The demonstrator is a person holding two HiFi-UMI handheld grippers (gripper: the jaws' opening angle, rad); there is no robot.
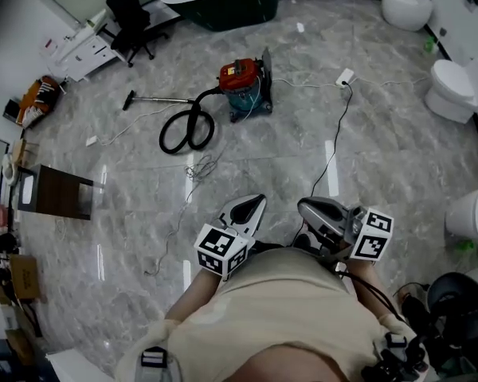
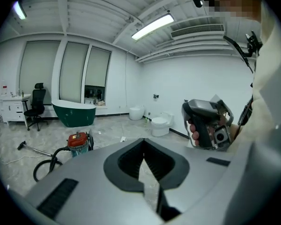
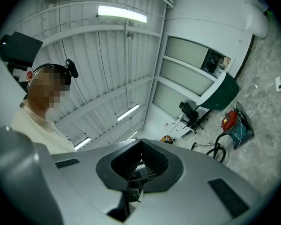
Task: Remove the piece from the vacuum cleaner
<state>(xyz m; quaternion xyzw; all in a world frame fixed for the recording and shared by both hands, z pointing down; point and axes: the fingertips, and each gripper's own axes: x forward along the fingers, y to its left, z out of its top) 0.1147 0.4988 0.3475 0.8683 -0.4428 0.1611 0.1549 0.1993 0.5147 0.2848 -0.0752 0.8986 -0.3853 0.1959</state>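
Vacuum cleaner (image 1: pixel 240 82): red lid, teal body, upright on the grey marble floor (image 1: pixel 366 134).
Hose (image 1: pixel 187 130): black, joined to the vacuum cleaner, looped on the floor just left of it.
Wand (image 1: pixel 158 99): lies flat, farther left of the vacuum cleaner.
Left gripper (image 1: pixel 259 200): well apart from the vacuum cleaner, close to the person's body; jaws pressed together, nothing between them.
Right gripper (image 1: pixel 303 205): equally far from the vacuum cleaner; jaws pressed together, empty.
Bathtub (image 1: pixel 223 2): dark green, beyond the vacuum cleaner.

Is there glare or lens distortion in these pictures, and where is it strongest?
Head view: white streaks of glare on the polished floor.
Left gripper view: strong fisheye bend, dark corners, the ceiling lamp blown out.
Right gripper view: the same bend, and the ceiling light is overexposed.
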